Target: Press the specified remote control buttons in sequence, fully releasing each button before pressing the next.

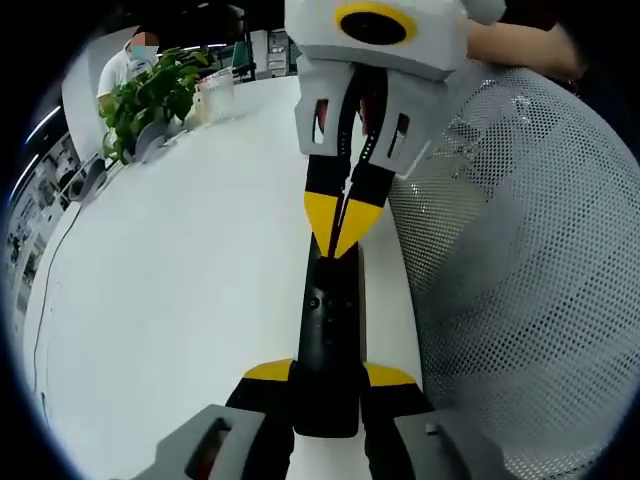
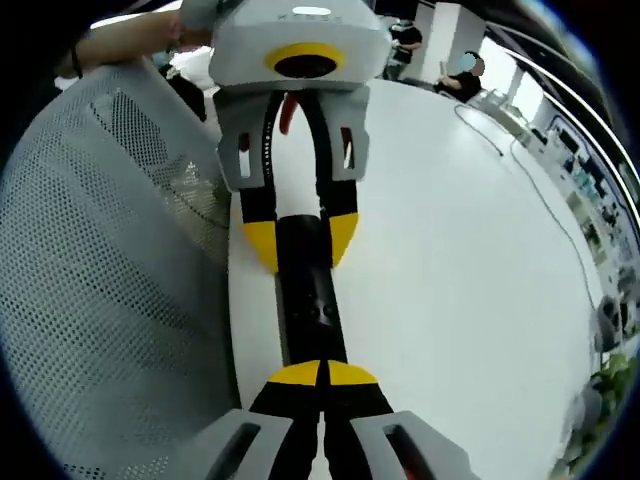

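Remote (image 1: 327, 340) first, a slim black one lying along the table's (image 1: 180, 300) near edge, right beside a grey mesh chair back (image 1: 530, 280). Left gripper (image 1: 328, 385) has its yellow-tipped jaws spread just wide enough to clamp the remote's near end, one on each long side. Over at the remote's far end comes the right gripper (image 1: 340, 225), jaws pinched together to a point and pressing down on the upper part of the remote. From the right gripper view, same story: right gripper (image 2: 322, 375) closed tight on top of the remote (image 2: 310, 290), left gripper (image 2: 300, 240) holding it beyond. Far off, a leafy plant (image 1: 150, 95) stands near the table's far corner.
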`<state>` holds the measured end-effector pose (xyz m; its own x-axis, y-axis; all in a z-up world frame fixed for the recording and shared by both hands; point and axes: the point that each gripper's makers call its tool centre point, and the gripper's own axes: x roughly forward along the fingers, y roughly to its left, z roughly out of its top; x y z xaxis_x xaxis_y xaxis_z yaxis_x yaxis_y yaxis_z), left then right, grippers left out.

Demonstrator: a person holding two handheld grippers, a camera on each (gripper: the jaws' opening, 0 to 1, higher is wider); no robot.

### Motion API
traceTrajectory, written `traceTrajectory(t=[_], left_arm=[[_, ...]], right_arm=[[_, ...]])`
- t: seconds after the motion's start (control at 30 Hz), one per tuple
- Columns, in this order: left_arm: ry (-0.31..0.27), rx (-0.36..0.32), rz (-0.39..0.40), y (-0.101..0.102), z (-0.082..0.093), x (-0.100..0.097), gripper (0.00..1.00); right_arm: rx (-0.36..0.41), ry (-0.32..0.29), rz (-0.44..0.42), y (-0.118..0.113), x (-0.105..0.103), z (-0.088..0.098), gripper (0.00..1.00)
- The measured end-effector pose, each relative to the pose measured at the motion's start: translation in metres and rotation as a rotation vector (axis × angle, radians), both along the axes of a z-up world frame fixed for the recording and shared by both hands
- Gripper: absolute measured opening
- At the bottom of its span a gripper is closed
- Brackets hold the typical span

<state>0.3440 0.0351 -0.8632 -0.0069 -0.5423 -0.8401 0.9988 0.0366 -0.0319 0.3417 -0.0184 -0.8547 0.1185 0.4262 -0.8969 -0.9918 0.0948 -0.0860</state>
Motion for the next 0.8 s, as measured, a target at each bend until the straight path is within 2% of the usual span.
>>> traceTrajectory(t=[0.23, 0.33, 0.43, 0.5, 0.6, 0.8], left_arm=[[0.000, -0.001, 0.002, 0.001, 0.000, 0.000, 0.24], [0.000, -0.002, 0.003, 0.001, 0.000, 0.001, 0.24], [0.003, -0.005, 0.005, 0.000, 0.000, 0.001, 0.24], [0.004, -0.006, 0.006, 0.000, 0.000, 0.001, 0.24], [0.005, -0.008, 0.006, 0.000, 0.000, 0.000, 0.24], [0.001, -0.003, -0.002, 0.001, -0.001, 0.000, 0.24]], right_arm=[[0.077, 0.063, -0.080, -0.001, 0.004, 0.001, 0.00], [0.080, 0.062, -0.076, 0.001, 0.004, 0.001, 0.00], [0.108, 0.093, -0.108, 0.005, 0.005, 0.002, 0.00], [0.129, 0.104, -0.084, 0.014, 0.001, 0.001, 0.00], [0.091, 0.059, -0.053, 0.012, 0.000, 0.000, 0.00], [0.052, 0.033, -0.029, 0.012, 0.001, -0.001, 0.00]])
